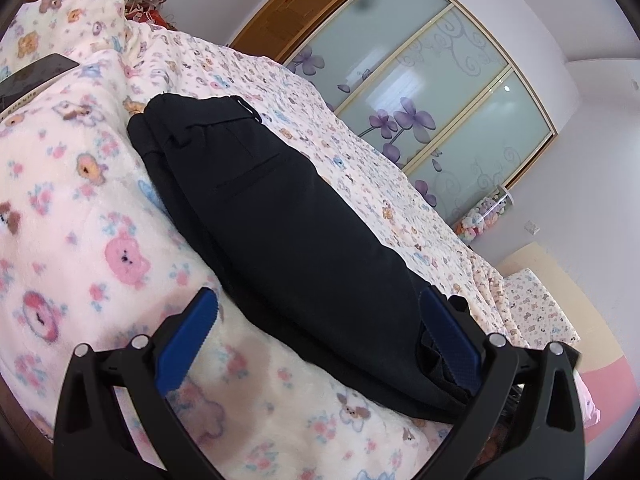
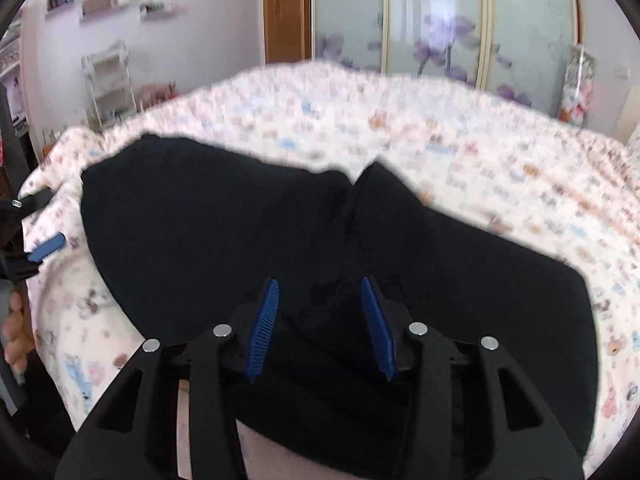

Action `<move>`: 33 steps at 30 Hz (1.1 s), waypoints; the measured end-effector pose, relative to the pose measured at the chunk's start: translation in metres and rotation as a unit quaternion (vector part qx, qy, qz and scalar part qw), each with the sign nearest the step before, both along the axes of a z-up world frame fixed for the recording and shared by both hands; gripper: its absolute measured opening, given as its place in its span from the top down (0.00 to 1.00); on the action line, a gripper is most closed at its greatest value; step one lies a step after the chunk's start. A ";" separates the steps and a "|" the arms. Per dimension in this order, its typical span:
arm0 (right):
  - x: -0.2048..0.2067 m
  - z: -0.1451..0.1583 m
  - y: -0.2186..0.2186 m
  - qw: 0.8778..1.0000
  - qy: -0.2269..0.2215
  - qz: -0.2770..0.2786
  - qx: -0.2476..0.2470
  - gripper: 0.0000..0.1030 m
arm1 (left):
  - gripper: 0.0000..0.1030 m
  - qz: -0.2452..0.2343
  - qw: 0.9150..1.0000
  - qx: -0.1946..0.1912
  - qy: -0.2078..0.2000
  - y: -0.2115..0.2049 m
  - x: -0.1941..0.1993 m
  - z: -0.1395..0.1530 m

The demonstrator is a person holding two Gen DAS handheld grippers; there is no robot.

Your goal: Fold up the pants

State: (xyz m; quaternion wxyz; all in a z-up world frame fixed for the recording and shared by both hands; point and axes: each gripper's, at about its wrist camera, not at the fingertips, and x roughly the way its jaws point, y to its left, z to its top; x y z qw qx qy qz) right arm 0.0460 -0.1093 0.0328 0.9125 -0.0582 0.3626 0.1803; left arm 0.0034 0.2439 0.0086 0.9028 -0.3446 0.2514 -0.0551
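Observation:
Black pants (image 1: 280,220) lie folded lengthwise on the bear-print blanket (image 1: 80,220) of a bed, waistband at the far end. My left gripper (image 1: 320,294) is open wide at the near end; its right pad (image 1: 448,336) rests at the pants' edge and its left pad (image 1: 192,328) is over bare blanket. In the right wrist view the pants (image 2: 200,220) spread wide, with a raised fold near the middle. My right gripper (image 2: 320,282) hangs low over them, its jaws partly apart and not pressing on the cloth. One of the left gripper's pads (image 2: 46,249) shows at the left edge.
A dark phone (image 1: 36,76) lies on the blanket at the far left. A wardrobe with frosted flower-print sliding doors (image 1: 440,92) stands behind the bed, beside a wooden door (image 2: 286,12). A white rack (image 2: 108,80) and wall shelves are at the left. The bed's edge drops off at the right.

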 end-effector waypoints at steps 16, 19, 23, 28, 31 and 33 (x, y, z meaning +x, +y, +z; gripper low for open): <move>-0.010 0.055 -0.018 0.990 -0.045 -0.008 0.137 0.90 | 0.02 0.013 1.000 -0.012 0.002 0.012 -0.007 -0.005; -0.007 0.054 0.008 0.991 -0.024 0.034 0.126 0.90 | 0.02 0.012 1.000 -0.012 0.004 0.011 -0.006 -0.006; 0.012 -0.001 0.045 0.999 0.035 0.026 0.009 0.89 | 0.02 0.014 1.000 -0.019 0.010 0.015 -0.006 -0.007; 0.016 -0.011 0.029 0.995 0.081 0.019 0.064 0.76 | 0.02 0.027 1.000 -0.008 0.011 0.029 -0.011 -0.001; 0.008 0.004 0.016 0.992 0.056 0.021 0.113 0.57 | 0.02 0.038 0.999 -0.015 0.015 0.043 -0.008 0.003; 0.005 0.006 0.017 0.991 0.045 0.028 0.119 0.37 | 0.02 0.044 0.999 -0.020 0.021 0.051 -0.003 0.005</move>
